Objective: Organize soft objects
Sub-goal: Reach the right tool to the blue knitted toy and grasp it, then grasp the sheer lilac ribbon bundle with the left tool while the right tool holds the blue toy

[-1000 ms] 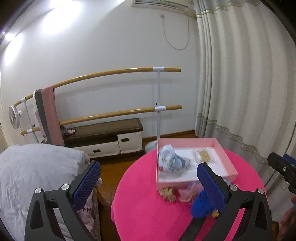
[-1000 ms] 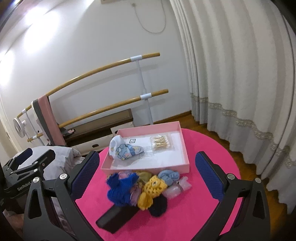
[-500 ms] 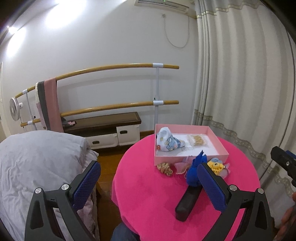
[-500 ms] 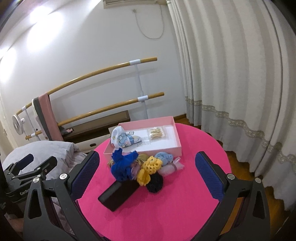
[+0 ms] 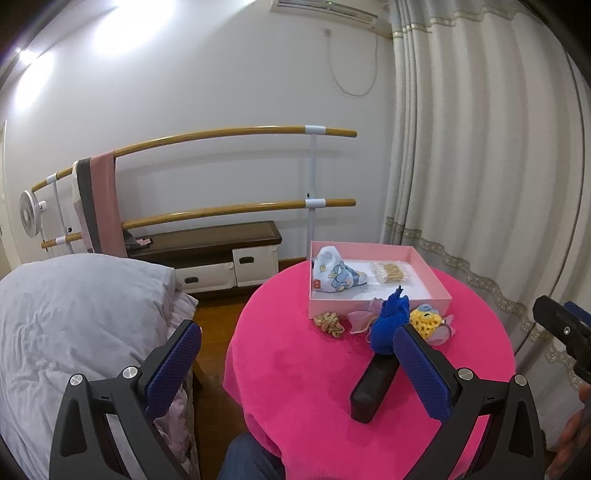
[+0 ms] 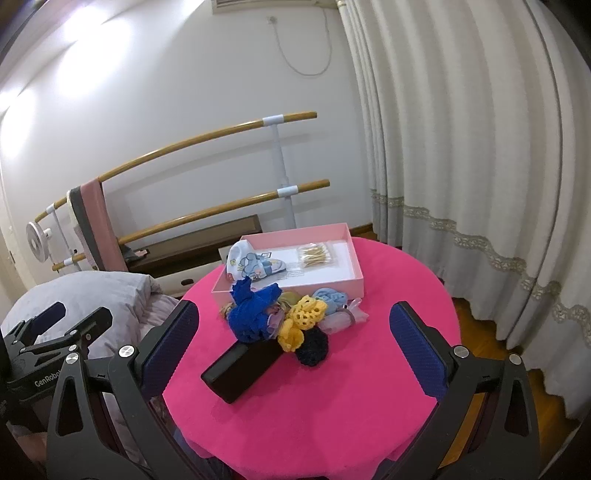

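Half the black case [image 6: 245, 363] hides under piled scrunchies [image 6: 280, 314].

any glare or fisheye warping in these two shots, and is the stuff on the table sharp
Left wrist view: bright glare patches on the white wall at upper left; the barre rails bow from fisheye distortion, and the corners go dark. Right wrist view: similar wall glare, and the curtain curves strongly. In both, the blue crocheted piece and pink box read fairly sharp.
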`<state>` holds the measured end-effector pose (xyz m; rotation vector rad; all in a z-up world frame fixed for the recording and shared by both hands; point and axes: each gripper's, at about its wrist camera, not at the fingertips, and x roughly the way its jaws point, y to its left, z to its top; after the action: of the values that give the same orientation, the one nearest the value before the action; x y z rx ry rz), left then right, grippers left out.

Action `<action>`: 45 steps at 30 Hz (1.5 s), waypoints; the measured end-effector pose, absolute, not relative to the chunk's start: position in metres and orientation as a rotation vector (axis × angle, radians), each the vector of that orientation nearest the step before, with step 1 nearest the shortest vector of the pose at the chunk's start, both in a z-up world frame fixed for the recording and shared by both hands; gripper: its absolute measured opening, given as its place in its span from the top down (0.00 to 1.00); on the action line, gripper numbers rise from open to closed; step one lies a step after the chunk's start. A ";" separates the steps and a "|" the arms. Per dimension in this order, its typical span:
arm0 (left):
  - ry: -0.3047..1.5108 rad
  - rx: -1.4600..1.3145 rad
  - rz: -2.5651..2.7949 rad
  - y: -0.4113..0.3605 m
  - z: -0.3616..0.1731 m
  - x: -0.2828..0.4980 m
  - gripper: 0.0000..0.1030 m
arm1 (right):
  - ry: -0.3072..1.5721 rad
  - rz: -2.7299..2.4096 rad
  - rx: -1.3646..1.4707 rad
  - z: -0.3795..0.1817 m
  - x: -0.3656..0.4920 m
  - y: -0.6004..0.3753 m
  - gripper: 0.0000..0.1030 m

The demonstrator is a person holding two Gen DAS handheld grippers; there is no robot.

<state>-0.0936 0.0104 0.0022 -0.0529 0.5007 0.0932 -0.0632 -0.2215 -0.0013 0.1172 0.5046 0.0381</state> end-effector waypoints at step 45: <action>0.754 -0.106 0.160 0.060 -0.091 0.075 0.00 | 0.822 0.255 0.003 -0.118 0.097 -0.145 0.62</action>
<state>0.0753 0.0599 -0.0908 -0.1063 0.7537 0.1595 0.0966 -0.1451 -0.1175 0.0033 0.8217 0.2553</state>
